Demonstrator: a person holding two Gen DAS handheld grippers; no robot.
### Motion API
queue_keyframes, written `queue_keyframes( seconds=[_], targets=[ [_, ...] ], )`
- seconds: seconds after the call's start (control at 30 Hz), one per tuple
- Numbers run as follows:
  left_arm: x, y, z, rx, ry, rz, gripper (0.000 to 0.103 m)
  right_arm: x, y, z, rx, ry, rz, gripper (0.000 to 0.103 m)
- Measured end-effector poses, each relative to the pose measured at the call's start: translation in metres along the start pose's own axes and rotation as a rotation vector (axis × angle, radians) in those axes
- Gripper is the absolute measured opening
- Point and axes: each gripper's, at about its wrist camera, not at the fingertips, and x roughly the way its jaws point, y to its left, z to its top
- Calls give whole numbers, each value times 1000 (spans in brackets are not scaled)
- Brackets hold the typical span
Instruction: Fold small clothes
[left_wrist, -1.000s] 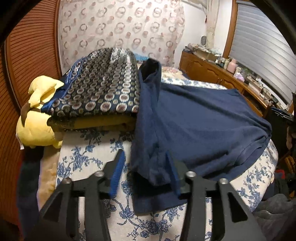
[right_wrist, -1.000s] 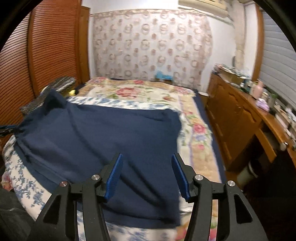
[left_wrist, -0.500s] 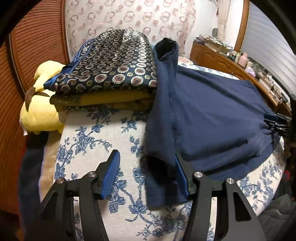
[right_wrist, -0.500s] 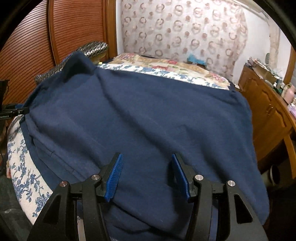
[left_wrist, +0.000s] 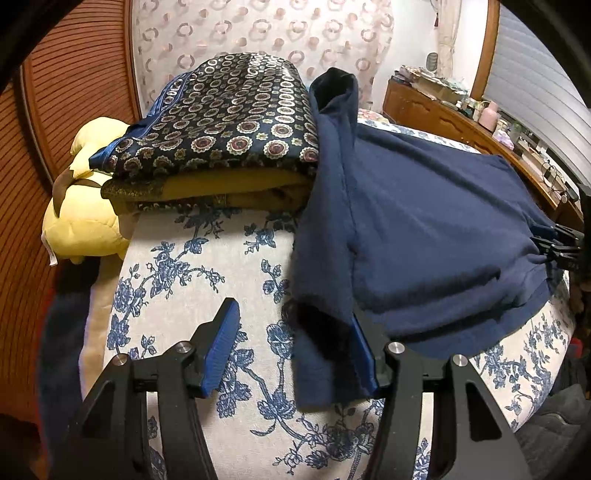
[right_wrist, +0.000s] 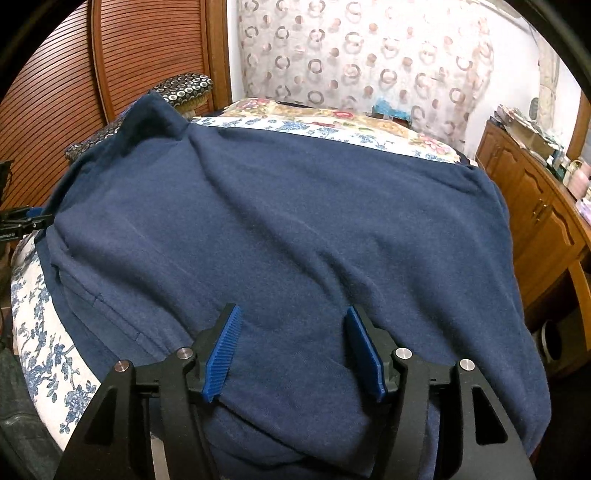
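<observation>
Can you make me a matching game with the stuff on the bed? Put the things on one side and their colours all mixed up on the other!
Things:
1. shirt
2. plush toy
3. bedspread
4. folded blanket

Colours:
A. white with blue flowers
B. plain navy blue
C. dark with rings and circles
D. yellow

Pairs: 1-B, 2-D, 3-A, 4-C
</observation>
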Motion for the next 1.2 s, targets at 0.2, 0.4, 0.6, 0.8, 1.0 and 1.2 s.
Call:
queue_keyframes(
  seconds=[0.2,0.4,0.6,0.8,1.0,1.2],
  targets=[
    [-5,-4,-2,-18,-5,-67,58,0,-1,-2,3,0,-5,65],
    [0,-8,2,-19,-7,-81,50,0,-2,-3,7,-4,-10,66],
    [3,-11,5,-14,-5,-98,45,-1,-4,-5,7,-5,-8,66],
    [7,-13,8,9,-5,-92,12,-1,-5,-5,6,-5,-9,66],
    [-3,-19,11,15,-50,-96,5,-1,-4,-5,6,-5,-8,66],
    [-32,-35,24,41,-158,-139,4,-2,-6,-5,6,-5,-7,66]
  ],
)
